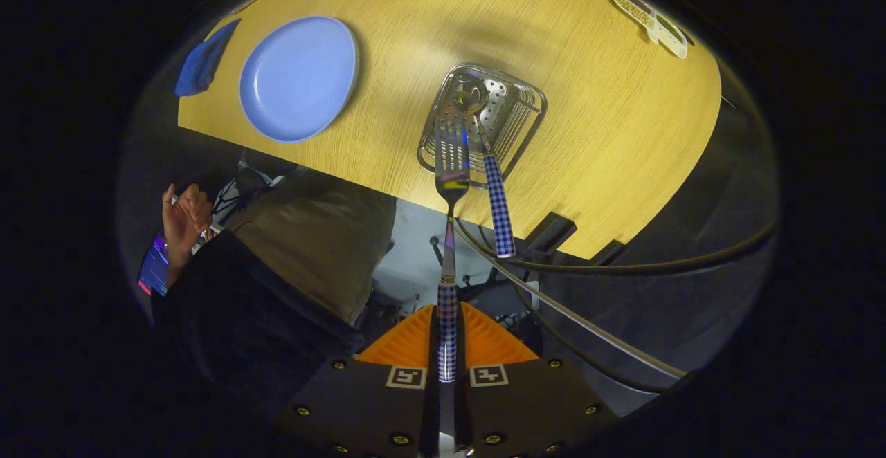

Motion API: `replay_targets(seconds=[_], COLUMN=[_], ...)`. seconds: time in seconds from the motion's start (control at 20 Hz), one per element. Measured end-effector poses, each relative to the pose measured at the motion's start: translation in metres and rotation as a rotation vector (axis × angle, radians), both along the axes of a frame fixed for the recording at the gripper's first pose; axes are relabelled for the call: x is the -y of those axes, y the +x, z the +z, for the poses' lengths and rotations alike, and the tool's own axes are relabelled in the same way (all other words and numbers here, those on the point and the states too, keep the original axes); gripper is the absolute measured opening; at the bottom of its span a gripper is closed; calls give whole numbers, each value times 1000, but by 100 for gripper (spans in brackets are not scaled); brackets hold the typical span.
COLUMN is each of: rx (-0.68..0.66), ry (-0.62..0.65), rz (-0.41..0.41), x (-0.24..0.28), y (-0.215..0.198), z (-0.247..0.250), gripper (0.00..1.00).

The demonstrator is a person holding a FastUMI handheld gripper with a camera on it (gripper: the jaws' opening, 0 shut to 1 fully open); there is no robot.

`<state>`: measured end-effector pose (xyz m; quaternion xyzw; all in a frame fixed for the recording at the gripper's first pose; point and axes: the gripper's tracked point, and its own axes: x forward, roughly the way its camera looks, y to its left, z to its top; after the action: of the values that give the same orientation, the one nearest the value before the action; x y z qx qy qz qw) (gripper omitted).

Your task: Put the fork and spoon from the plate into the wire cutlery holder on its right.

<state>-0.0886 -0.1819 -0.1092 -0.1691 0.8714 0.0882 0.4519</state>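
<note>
My gripper (447,333) is shut on the checked handle of a fork (450,167), which points ahead with its tines over the wire cutlery holder (519,122). A spoon (484,147) with the same checked handle stands in the holder, bowl down, its handle leaning out over the table's near edge. The blue plate (299,77) lies bare on the wooden table (609,140), left of the holder. I look down on all this from above the table's edge.
A blue cloth (204,60) lies beside the plate at the table's far left. A small white tray (651,19) sits at the far right. A seated person (277,264) holding a phone is below the table edge, and cables (623,264) run under it.
</note>
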Motion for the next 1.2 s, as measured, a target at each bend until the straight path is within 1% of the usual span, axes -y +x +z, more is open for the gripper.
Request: replay_targets(seconds=[0.3,0.45,0.55,0.6,0.7,1.05,1.1,1.15,1.2], rx=[-76,-114,-140,-153,-165,-184,-172,-166,-148], ry=[-35,-60,-67,-69,-63,-26,-11,6,19], rz=[41,55,49,51,37,9,-13,-34,-53], x=[14,18,10,11,7,6,3,2,3], y=[12,28,36,41,46,45,44,41,40], z=[-7,-12,-16,-16,-19,-15,-15,-14,-12], gripper=[8,8,8,13,16,16,19,26,37])
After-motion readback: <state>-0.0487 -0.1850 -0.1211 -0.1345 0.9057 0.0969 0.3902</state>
